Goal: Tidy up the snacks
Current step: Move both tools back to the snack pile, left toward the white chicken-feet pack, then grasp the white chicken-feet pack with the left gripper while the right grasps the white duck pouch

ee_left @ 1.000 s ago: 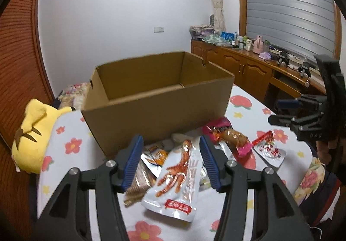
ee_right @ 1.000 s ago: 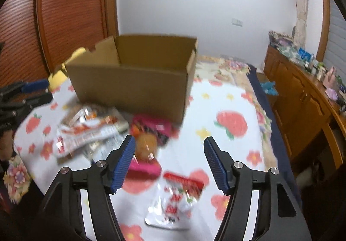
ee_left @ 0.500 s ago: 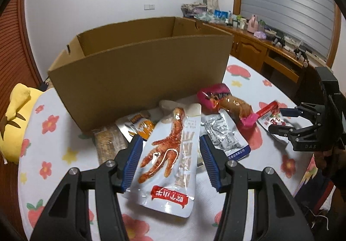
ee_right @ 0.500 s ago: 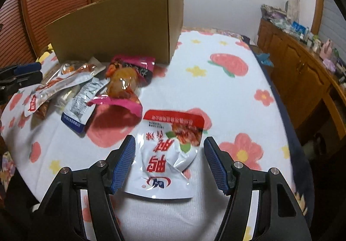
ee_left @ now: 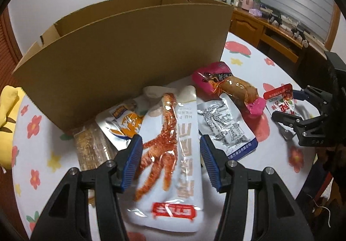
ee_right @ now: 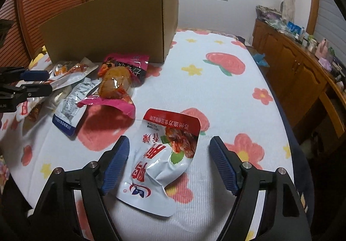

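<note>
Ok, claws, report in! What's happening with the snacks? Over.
Left claw open astride chicken-foot pack. Right claw open astride red-and-white pouch. Neither gripped. Cardboard box behind the pile; nothing blocking.

Snacks, box and tools, counted

One cardboard box [ee_left: 121, 46] stands on one flowered tablecloth [ee_right: 227, 98]. Seven snack packs show: one white chicken-foot pouch [ee_left: 173, 154], one pink pack [ee_left: 229, 87], one silver pack [ee_left: 227, 126], one orange-and-silver pouch [ee_left: 123, 122], one clear pack of brown sticks [ee_left: 90, 145], one pale pack [ee_left: 155, 91] mostly hidden under the pouch, and one red-topped white pouch [ee_right: 164, 154]. Two grippers: left gripper [ee_left: 170, 160], right gripper [ee_right: 170, 163]. One yellow plush toy [ee_left: 6, 115].
</note>
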The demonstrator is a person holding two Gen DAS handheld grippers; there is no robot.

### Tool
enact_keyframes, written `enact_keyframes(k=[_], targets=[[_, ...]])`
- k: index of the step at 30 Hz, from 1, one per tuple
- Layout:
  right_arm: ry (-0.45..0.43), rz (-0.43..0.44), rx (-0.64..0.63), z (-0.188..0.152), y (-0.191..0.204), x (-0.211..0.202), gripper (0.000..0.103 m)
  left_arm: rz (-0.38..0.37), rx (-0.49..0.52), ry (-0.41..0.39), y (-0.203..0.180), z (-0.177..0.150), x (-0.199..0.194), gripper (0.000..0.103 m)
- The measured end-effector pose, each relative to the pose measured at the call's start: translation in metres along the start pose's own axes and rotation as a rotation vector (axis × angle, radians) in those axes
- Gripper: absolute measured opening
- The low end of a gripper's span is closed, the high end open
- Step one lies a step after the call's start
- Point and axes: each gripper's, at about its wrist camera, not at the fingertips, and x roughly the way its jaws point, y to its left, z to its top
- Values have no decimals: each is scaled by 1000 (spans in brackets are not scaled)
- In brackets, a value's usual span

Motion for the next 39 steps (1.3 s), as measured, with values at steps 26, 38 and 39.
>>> enact_keyframes(k=[26,38,39], targets=[[-14,-10,-12,-3,4,-2,80,-9,-8,109,9,12,23,62],[-17,-15,-14,-3,5,-3,80,12,-48,8,18,-3,-17,57],[-17,-14,-13,-3,5,-3,80,19,-45,-5,18,-5,-22,57]])
